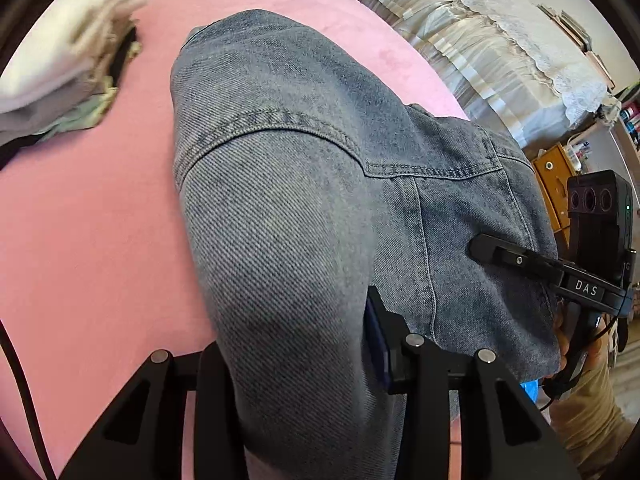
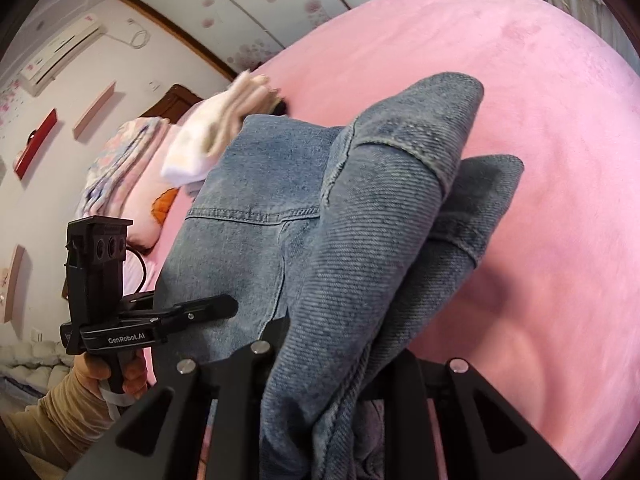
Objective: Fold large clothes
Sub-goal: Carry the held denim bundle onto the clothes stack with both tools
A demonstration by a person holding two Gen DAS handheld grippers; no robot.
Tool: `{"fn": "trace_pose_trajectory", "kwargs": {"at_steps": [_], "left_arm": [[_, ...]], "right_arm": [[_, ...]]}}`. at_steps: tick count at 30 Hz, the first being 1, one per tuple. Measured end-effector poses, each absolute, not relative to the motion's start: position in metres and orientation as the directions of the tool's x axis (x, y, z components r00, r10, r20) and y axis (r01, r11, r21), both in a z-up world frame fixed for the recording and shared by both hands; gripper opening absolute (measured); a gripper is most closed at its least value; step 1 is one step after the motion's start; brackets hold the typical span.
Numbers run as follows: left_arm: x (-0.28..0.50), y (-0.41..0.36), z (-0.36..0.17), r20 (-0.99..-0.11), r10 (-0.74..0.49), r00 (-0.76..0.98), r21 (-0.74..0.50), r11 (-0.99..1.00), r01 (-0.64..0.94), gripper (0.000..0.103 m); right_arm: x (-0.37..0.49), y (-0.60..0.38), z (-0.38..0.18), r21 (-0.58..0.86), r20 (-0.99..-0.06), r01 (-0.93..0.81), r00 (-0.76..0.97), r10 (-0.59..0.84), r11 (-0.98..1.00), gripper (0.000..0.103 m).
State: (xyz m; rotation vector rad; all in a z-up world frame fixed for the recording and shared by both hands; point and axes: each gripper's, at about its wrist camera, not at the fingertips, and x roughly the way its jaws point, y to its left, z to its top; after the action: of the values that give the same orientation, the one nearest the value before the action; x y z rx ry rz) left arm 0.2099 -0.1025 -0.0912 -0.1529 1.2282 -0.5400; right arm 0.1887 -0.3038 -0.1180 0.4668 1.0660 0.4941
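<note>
Left hand-held gripper point(image 1: 300, 380) clamps jeans point(image 1: 280, 200); right hand-held gripper point(image 2: 320, 392) likewise.

Coarse twill denim jeans point(image 1: 288, 200) on matt, plush pink blanket point(image 1: 92, 208)

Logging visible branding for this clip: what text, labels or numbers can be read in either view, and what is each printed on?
"DAS" – on the right gripper, seen from the left wrist view.
"GenRobot.AI" – on the left gripper, seen from the right wrist view.
Red markings on the air conditioner: too small to read.
Nothing readable on the denim garment.
</note>
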Motion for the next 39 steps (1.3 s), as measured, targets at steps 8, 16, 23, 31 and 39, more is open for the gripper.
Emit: {"fn": "trace_pose_trajectory", "kwargs": {"at_steps": [8,16,23,31,39], "left_arm": [[0.183,-0.027,-0.035,-0.860,-0.453,0.235,-0.394,0.882,0.258,0.038],[0.210,0.047,0.025,-0.876,-0.391,0.282,-0.331,0.913,0.238,0.038],[0.302,0.098,0.069,-0.873,-0.365,0.325,-0.292,0.923,0.251,0.039],[0.451,0.144,0.098,-0.861,-0.312,0.403,-0.227,0.943,0.244,0.039],[0.574,0.196,0.066,-0.885,-0.232,0.403,-0.165,0.967,0.193,0.041]], "right_arm": [[0.171,-0.216,-0.068,0.615,-0.658,-0.252,0.358,0.662,0.747,0.018],[0.213,-0.121,-0.022,0.631,-0.613,-0.346,0.325,0.720,0.694,0.018],[0.296,-0.060,0.021,0.627,-0.565,-0.406,0.350,0.747,0.665,0.018],[0.430,-0.008,0.041,0.596,-0.531,-0.433,0.420,0.737,0.676,0.018],[0.541,0.029,0.003,0.622,-0.520,-0.395,0.437,0.734,0.676,0.018]]}}
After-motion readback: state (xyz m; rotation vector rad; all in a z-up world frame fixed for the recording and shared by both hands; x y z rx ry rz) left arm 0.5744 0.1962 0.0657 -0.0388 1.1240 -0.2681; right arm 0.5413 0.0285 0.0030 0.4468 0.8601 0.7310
